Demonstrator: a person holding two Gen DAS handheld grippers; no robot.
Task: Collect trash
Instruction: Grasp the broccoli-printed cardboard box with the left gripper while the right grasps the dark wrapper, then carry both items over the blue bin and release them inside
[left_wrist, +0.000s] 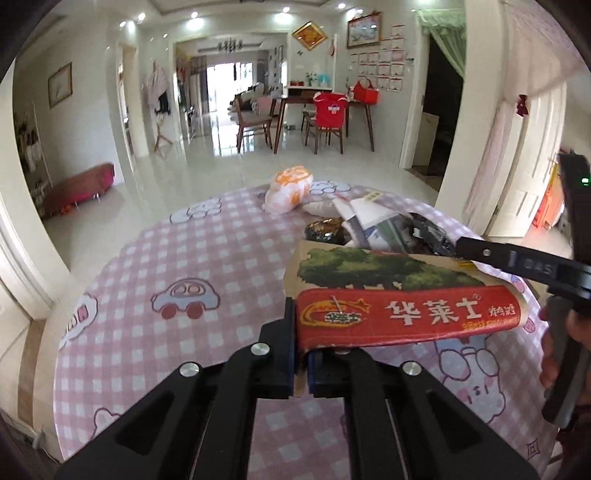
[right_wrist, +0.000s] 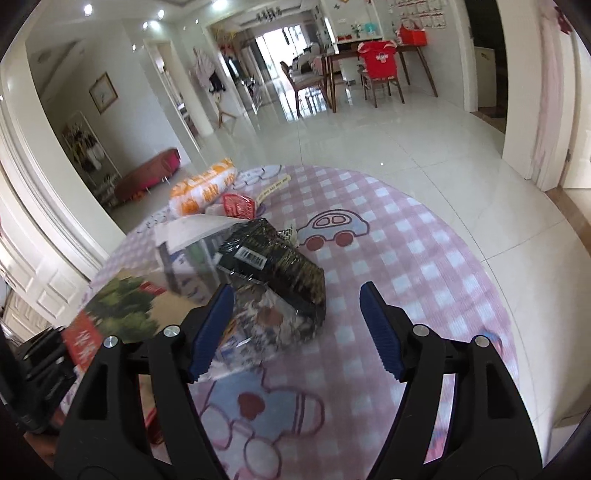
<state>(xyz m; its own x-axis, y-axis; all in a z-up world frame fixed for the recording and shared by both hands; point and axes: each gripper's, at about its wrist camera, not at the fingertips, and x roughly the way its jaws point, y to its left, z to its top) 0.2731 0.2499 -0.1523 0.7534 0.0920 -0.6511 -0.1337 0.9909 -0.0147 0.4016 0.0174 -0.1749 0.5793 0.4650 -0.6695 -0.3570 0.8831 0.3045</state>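
Observation:
My left gripper (left_wrist: 301, 354) is shut on the edge of a brown paper food bag (left_wrist: 406, 299) with a green tree print and a red band, held above the table. The bag shows blurred at the left of the right wrist view (right_wrist: 122, 310). My right gripper (right_wrist: 295, 325) is open over a crumpled black wrapper with a barcode (right_wrist: 280, 266) and the clear plastic (right_wrist: 266, 321) under it; its pads do not press on them. One of the right gripper's fingers (left_wrist: 517, 260) reaches in from the right in the left wrist view, above the bag.
The round table wears a pink chequered cloth (right_wrist: 424, 258) with cartoon cars. Further back on it lie a white carton (right_wrist: 192, 236), a red packet (right_wrist: 238, 205) and an orange-and-white plastic bag (left_wrist: 288, 192). Beyond are a tiled floor and a dining table with chairs (left_wrist: 325, 110).

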